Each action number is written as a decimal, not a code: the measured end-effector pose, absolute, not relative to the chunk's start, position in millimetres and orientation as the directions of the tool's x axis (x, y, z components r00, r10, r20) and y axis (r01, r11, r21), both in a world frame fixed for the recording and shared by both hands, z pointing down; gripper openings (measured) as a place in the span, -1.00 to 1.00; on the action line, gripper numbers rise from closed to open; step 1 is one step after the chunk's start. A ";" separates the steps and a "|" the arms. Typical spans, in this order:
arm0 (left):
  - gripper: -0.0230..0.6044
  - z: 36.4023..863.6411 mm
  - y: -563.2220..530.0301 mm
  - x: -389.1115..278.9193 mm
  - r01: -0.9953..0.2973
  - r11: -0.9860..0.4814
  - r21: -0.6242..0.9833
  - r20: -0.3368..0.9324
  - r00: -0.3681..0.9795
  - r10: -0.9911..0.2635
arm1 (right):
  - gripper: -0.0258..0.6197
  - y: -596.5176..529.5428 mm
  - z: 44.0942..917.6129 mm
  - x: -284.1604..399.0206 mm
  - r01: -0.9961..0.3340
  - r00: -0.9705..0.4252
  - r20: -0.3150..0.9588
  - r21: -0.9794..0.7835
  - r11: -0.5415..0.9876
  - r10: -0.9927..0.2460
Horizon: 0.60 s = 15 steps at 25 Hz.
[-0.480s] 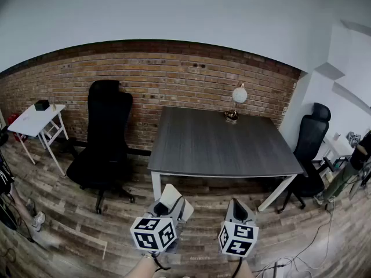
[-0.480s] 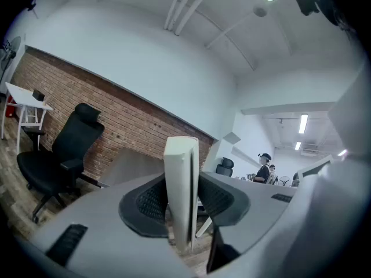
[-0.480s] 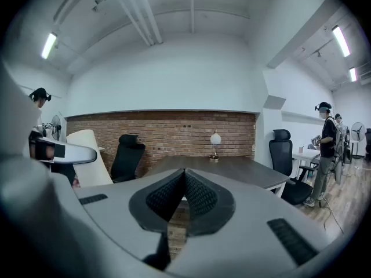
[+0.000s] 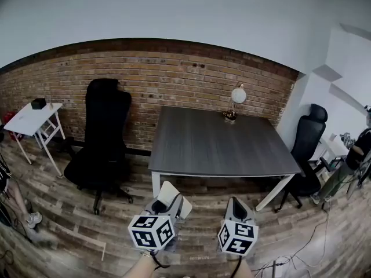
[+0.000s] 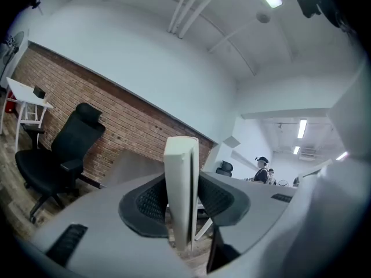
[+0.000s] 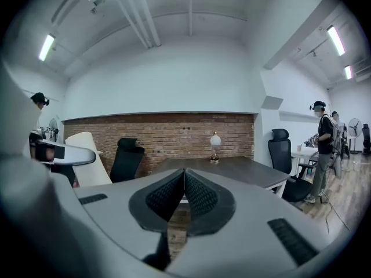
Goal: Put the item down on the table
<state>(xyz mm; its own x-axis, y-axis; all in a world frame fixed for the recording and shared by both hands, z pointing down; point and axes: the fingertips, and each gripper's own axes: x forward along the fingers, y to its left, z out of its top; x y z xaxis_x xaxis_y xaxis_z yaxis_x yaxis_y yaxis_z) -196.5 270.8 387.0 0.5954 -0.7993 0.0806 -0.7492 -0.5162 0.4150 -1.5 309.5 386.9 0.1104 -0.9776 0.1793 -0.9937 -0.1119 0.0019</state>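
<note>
Item (image 5: 181,184), a pale flat slab, is sitting well short of the dark desk (image 4: 220,146), which is lying far ahead across a strip of floor (image 4: 87,225). The left claw (image 4: 165,212) is pinching the item by its broad faces, with the slab standing upright on edge. This claw is facing the desk's near left corner, so the set-down is probably calling for a forward reach. The right claw (image 6: 184,191) is pressed together, gripping nothing.
</note>
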 end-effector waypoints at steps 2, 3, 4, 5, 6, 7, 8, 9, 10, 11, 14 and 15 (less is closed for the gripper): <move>-0.40 389.0 271.1 -200.7 -0.745 -0.526 0.410 0.082 0.605 -0.792 | -0.82 312.6 388.7 -1.6 -0.991 0.131 0.175 -0.011 -0.135 -0.976; -0.40 390.8 271.2 -203.0 -0.742 -0.531 0.409 0.084 0.610 -0.788 | -0.82 314.3 390.6 -1.7 -0.989 0.143 0.175 -0.014 -0.147 -0.974; -0.41 392.9 271.0 -205.4 -0.740 -0.533 0.410 0.086 0.614 -0.785 | -0.82 315.6 393.3 -2.2 -0.987 0.154 0.179 -0.015 -0.159 -0.972; -0.40 395.5 270.4 -207.6 -0.738 -0.534 0.413 0.089 0.617 -0.782 | -0.82 316.4 396.9 -2.8 -0.985 0.164 0.186 -0.014 -0.169 -0.969; -0.40 398.5 269.6 -209.0 -0.736 -0.534 0.417 0.094 0.619 -0.779 | -0.82 316.8 400.9 -3.5 -0.984 0.171 0.197 -0.014 -0.177 -0.965; -0.40 401.8 268.5 -209.8 -0.734 -0.534 0.420 0.101 0.623 -0.776 | -0.82 316.7 404.9 -4.3 -0.983 0.176 0.208 -0.014 -0.182 -0.962; -0.40 405.5 267.2 -210.1 -0.732 -0.534 0.424 0.108 0.626 -0.772 | -0.82 316.3 408.5 -5.3 -0.982 0.178 0.218 -0.015 -0.186 -0.959; -0.40 409.1 265.5 -209.9 -0.730 -0.534 0.426 0.116 0.630 -0.768 | -0.82 315.5 411.1 -6.6 -0.982 0.179 0.225 -0.015 -0.188 -0.958; -0.40 412.4 263.7 -209.1 -0.728 -0.536 0.428 0.124 0.635 -0.763 | -0.82 314.2 412.7 -7.7 -0.982 0.179 0.229 -0.017 -0.187 -0.957; -0.40 415.3 261.6 -207.8 -0.725 -0.538 0.429 0.130 0.639 -0.758 | -0.82 312.4 413.6 -8.1 -0.982 0.177 0.230 -0.019 -0.186 -0.957; -0.40 419.1 253.2 -202.5 -0.721 -0.547 0.424 0.135 0.648 -0.750 | -0.82 303.9 414.5 -5.3 -0.982 0.180 0.229 -0.020 -0.189 -0.957; -0.40 418.5 249.0 -200.8 -0.721 -0.549 0.422 0.133 0.649 -0.749 | -0.82 299.8 414.7 -3.6 -0.981 0.182 0.232 -0.018 -0.191 -0.956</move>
